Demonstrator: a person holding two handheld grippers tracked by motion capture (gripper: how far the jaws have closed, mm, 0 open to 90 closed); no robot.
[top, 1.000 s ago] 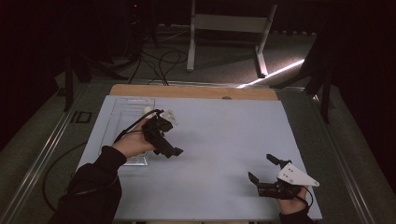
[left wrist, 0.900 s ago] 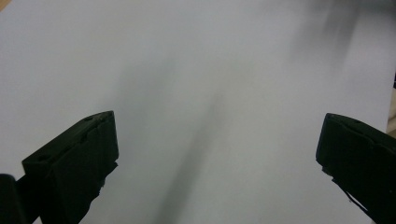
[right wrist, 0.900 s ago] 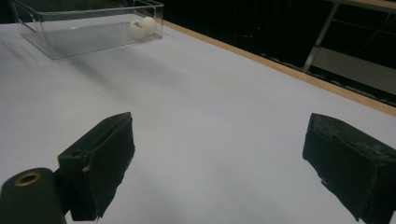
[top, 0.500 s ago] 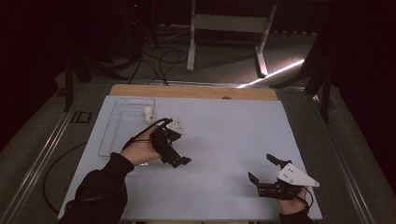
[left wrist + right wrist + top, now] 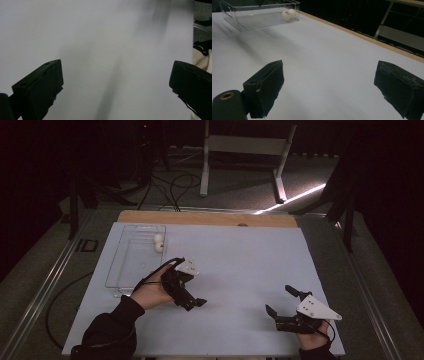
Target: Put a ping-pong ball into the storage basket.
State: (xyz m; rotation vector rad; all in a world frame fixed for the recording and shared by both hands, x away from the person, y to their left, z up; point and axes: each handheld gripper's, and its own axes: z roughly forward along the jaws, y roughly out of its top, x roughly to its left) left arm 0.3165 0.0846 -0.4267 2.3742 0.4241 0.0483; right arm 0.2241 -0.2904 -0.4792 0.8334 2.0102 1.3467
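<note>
Dark room all around, a pale metal frame [image 5: 247, 150] standing on the floor behind, and in the middle of it the big pale blue-grey table sheet [image 5: 235, 265] with a strip of bare wooden board [image 5: 210, 218] along its far edge. Everything here gets placed off the clear rectangular plastic tray [image 5: 135, 260], which sits on the sheet's far left part, long side running away from the person.

Nearest that tray is the left gripper [image 5: 195, 302], black with a white plate on top, held in a dark-sleeved hand [image 5: 150, 292] just off the tray's near right corner. It's over bare sheet, its jaws stand wide apart, and there's nothing between them, just blank paper in the left gripper view.

Well away from the tray, down at the sheet's near right, is the right gripper [image 5: 282, 307], black with a grey three-cornered plate. Jaws spread wide here too, nothing gripped; in the right gripper view they frame the open sheet with the tray far off.

And the small stuff: two white round balls [image 5: 159, 242] lie inside the tray at its far right corner, touching each other, tucked up against the wall. The right gripper view shows them too [image 5: 288, 13], side by side against the clear wall.
</note>
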